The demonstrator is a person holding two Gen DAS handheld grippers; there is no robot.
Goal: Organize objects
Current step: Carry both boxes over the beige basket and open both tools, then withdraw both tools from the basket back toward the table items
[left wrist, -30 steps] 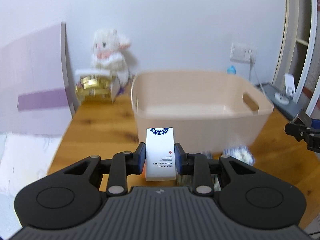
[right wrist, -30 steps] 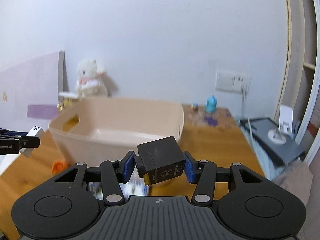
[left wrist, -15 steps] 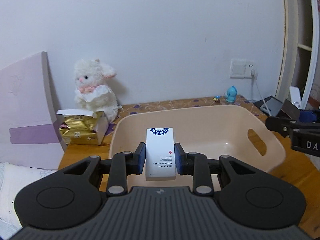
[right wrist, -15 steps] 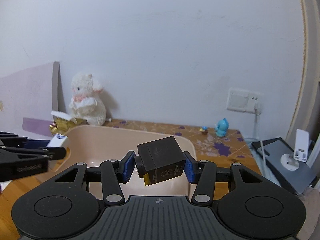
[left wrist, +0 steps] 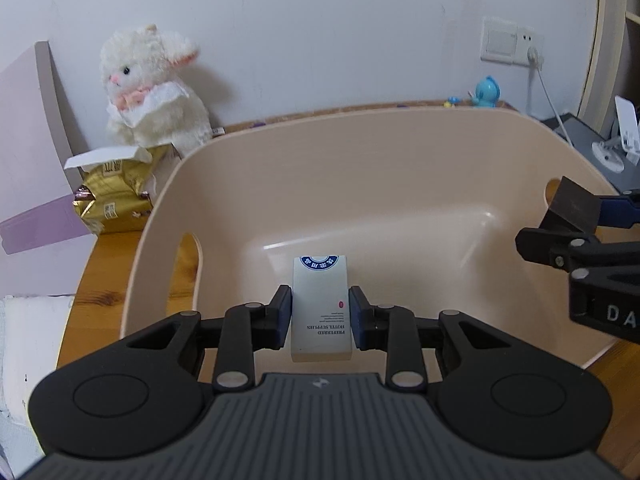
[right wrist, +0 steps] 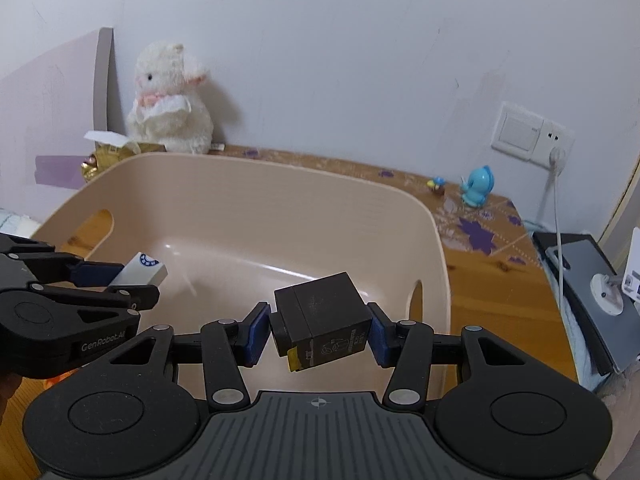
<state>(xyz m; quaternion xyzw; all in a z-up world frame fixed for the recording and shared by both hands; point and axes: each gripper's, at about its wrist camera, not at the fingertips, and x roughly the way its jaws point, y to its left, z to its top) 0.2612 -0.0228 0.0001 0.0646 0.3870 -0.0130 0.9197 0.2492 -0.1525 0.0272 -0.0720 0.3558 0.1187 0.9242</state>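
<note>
My left gripper is shut on a white box with blue print and holds it over the inside of the beige plastic tub. My right gripper is shut on a black cube-shaped box, tilted, above the tub's near right part. In the left wrist view the right gripper with the black box shows at the tub's right handle. In the right wrist view the left gripper holds the white box over the tub's left side. The tub's floor looks bare.
A white plush lamb sits against the wall behind an open gold-foil box. A purple board leans at the left. A blue toy bird, a wall socket with a cable and a grey tablet are at the right on the wooden table.
Both grippers rose from table level and moved forward over the tub, each keeping its box. They now tilt down into the tub.
</note>
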